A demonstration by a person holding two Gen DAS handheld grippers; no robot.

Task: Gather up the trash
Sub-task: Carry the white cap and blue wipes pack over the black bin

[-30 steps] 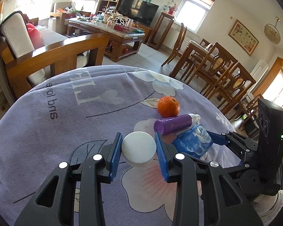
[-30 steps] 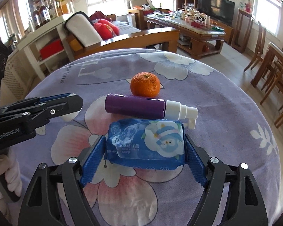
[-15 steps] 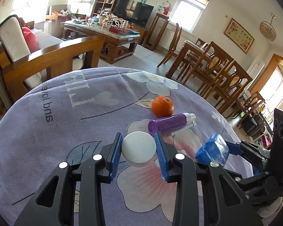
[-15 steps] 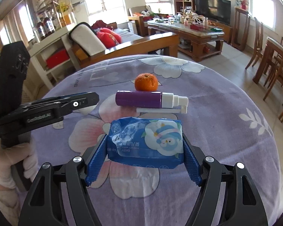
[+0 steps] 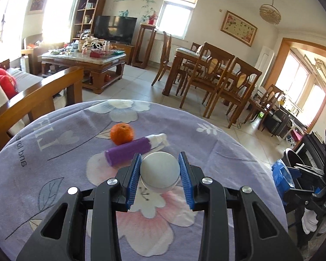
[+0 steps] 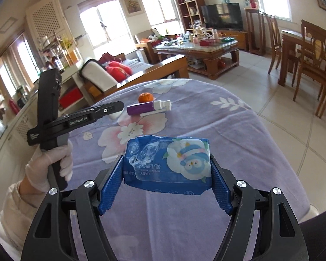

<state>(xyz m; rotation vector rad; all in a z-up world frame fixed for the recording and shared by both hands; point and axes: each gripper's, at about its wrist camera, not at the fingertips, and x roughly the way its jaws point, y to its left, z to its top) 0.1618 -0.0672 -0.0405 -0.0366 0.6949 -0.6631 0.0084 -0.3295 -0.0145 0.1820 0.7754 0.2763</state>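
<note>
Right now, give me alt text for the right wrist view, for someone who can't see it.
The right tool grips a blue baby wipes pack above a purple floral tablecloth. Farther back lie a purple pump bottle and an orange; a gloved hand holds the left tool at left.

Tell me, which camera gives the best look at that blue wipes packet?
The right wrist view. There the blue wipes packet fills the middle, clamped in the right claw, its penguin picture and lettering plain to see. The left wrist view catches only a crumpled blue edge at far right.
</note>
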